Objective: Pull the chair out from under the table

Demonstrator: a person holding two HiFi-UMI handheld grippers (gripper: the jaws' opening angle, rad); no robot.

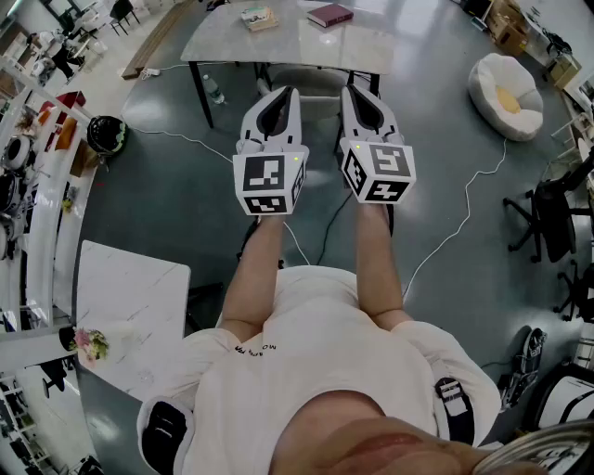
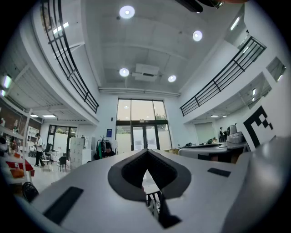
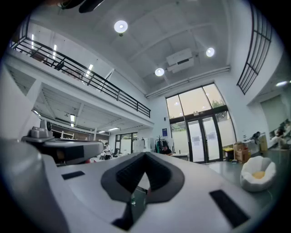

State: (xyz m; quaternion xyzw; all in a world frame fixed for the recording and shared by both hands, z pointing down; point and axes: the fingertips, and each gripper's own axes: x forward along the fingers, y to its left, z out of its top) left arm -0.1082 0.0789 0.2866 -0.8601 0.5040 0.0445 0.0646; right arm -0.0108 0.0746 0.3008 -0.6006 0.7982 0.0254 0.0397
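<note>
In the head view a pale chair (image 1: 314,82) stands tucked under the near edge of a marble-topped table (image 1: 278,42) with black legs. My left gripper (image 1: 283,95) and right gripper (image 1: 355,95) are held side by side at arm's length, pointing toward the chair and hovering short of it. Both are shut with nothing between the jaws. The left gripper view shows its jaws (image 2: 146,152) meeting in a point, with a sliver of table and dark legs in the gap below. The right gripper (image 3: 145,157) looks the same, closed and empty, aimed level across the hall.
Two books (image 1: 329,14) lie on the table. A water bottle (image 1: 213,90) stands by the table's left leg. Cables (image 1: 455,232) cross the grey floor. A white beanbag (image 1: 506,93) sits at the right, black office chairs (image 1: 548,218) further right, a small marble table (image 1: 130,306) at my left.
</note>
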